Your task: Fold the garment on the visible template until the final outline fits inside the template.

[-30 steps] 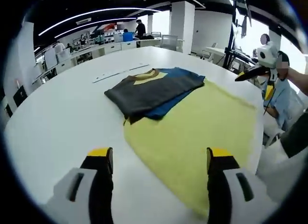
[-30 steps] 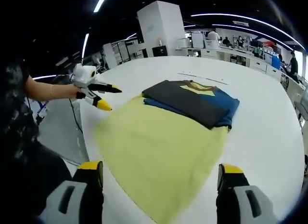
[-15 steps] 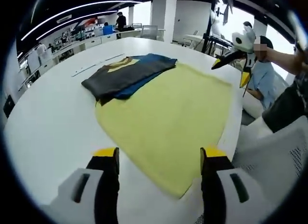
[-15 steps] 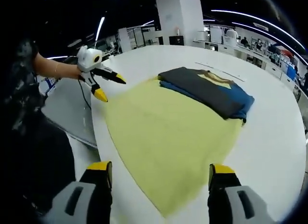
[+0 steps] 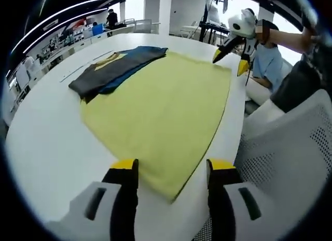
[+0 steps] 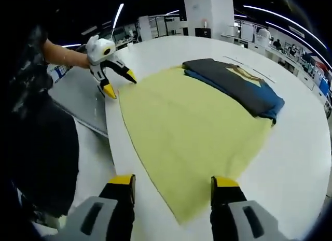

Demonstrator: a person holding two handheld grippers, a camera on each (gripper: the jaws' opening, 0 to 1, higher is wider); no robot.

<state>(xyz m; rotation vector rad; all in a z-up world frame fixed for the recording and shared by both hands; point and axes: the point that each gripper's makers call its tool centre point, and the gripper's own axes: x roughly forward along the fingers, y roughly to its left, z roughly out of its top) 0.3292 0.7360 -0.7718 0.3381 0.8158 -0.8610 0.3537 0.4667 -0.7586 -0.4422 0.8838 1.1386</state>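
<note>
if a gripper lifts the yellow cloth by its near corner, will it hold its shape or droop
The yellow cloth lies thin and flat against the white table, so it would probably droop. The folded garment rests along its far edge, so that end may stay pinned, or the garment may get dragged along.

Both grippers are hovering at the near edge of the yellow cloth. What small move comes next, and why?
Probably lower both open grippers onto the near corners of the yellow cloth: the left gripper and right gripper each straddle a corner, nothing is gripped, and the folded garment lies at the far end.
</note>
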